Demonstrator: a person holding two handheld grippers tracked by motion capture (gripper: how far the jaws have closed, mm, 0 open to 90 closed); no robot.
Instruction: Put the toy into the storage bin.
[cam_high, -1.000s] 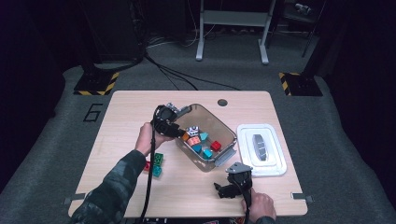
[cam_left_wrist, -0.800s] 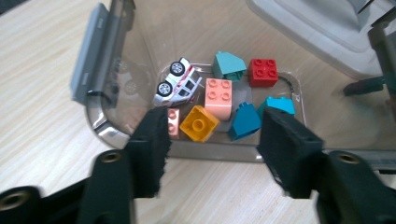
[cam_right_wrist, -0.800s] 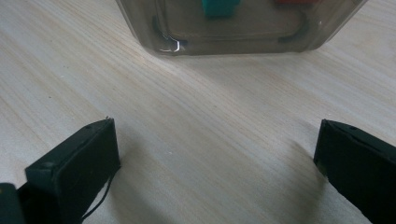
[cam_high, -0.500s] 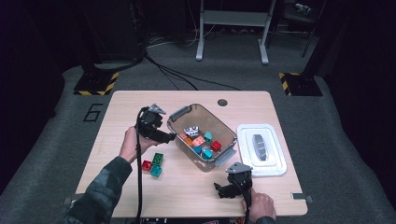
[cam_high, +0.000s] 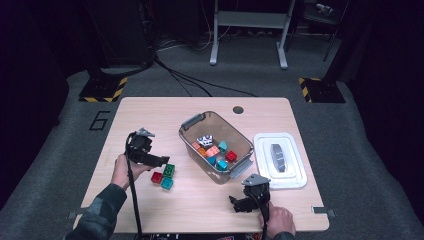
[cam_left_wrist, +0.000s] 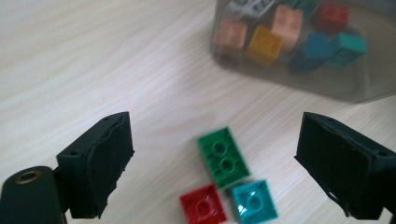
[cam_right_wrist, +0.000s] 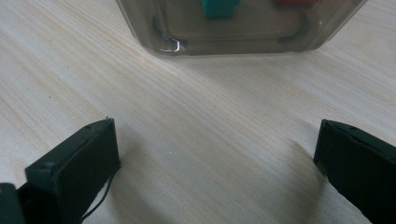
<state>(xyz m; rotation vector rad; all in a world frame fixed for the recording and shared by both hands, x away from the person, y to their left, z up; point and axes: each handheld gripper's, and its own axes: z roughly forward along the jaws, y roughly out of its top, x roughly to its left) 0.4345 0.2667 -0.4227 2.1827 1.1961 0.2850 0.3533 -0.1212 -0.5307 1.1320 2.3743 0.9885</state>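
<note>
Right gripper (cam_high: 235, 204), jaws wide and empty, rests low over the bench (cam_high: 150, 112) at its near edge. Left gripper (cam_left_wrist: 224, 154), jaws just opened wide with nothing clamped, hangs above three loose bricks: red brick (cam_left_wrist: 203, 205) and teal brick (cam_left_wrist: 253, 201) nearest, green brick (cam_left_wrist: 223, 157) just beyond, touching them. Each looks light, rigid and smooth-sided, probably best pinched across flat opposite walls, not the studs. Farther off stands the clear bin (cam_high: 192, 122) holding more bricks.
</note>
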